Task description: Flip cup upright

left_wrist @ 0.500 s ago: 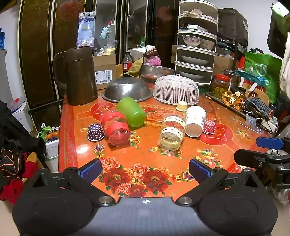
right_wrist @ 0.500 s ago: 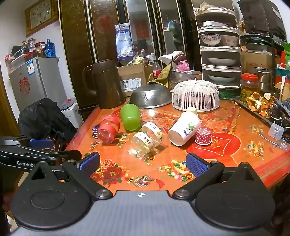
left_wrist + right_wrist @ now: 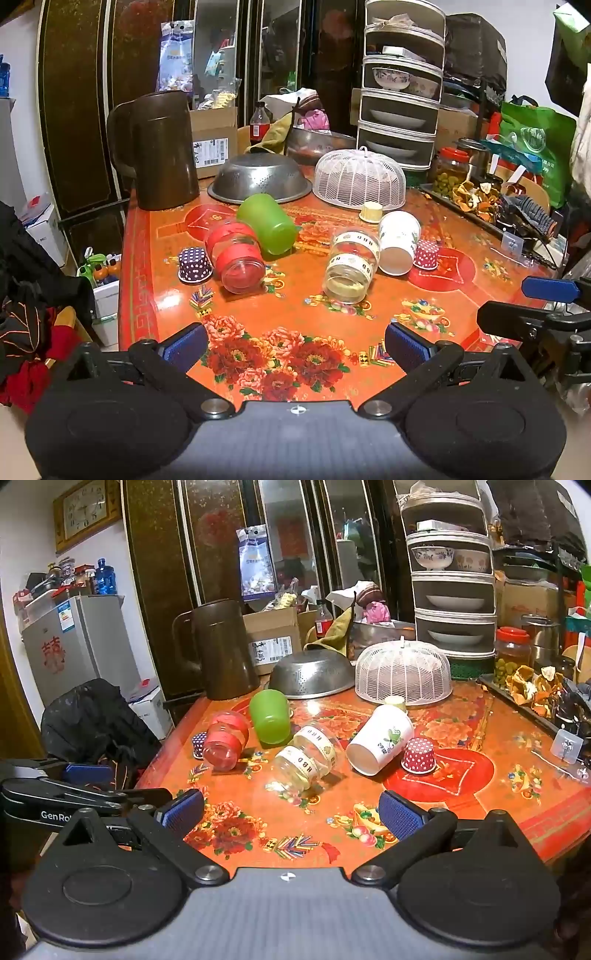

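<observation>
Several cups lie on their sides on the red floral table (image 3: 258,317): a green plastic cup (image 3: 266,223) (image 3: 269,716), a clear cup with red bands (image 3: 238,256) (image 3: 224,740), a clear cup with white bands (image 3: 351,266) (image 3: 306,757), and a white paper cup (image 3: 398,242) (image 3: 380,740). My left gripper (image 3: 295,341) is open and empty above the table's near edge. My right gripper (image 3: 291,812) is open and empty, well short of the cups. Each gripper shows at the edge of the other's view.
Small dotted paper cups stand inverted: a purple one (image 3: 194,264) and a red one (image 3: 426,254) (image 3: 419,755). A brown jug (image 3: 159,151), a metal colander (image 3: 260,179) and a white mesh food cover (image 3: 360,179) stand at the back. A cluttered tray (image 3: 491,206) lies at right.
</observation>
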The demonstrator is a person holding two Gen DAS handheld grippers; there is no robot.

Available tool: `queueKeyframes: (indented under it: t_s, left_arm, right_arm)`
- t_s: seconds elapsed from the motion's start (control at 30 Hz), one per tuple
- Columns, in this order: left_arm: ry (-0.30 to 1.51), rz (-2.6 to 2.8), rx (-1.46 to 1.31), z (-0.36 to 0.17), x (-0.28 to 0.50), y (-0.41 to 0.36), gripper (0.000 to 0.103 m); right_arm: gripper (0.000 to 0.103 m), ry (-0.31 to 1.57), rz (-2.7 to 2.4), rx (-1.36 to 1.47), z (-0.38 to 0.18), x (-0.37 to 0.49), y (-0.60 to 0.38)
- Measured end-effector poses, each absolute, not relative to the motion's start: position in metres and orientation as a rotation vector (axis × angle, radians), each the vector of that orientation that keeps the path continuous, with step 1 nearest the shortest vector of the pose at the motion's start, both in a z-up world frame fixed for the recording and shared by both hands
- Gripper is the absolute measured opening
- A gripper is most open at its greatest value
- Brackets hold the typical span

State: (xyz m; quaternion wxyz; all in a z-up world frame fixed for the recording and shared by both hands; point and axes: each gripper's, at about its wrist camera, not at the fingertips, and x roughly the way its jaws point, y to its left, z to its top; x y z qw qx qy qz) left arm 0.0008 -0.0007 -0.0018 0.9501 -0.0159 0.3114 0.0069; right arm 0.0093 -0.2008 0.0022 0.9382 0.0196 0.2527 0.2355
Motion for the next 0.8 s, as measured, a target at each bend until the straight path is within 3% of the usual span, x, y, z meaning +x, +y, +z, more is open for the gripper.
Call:
queueKeyframes:
  t_s: [0.8]
  left_arm:
    - [0.64,0.016,-0.029,-0.0083,0.0033,-0.0008,0.103]
  right_arm:
    - [0.102,0.525,0.506,0.056,0.0015,0.0111,-0.2103]
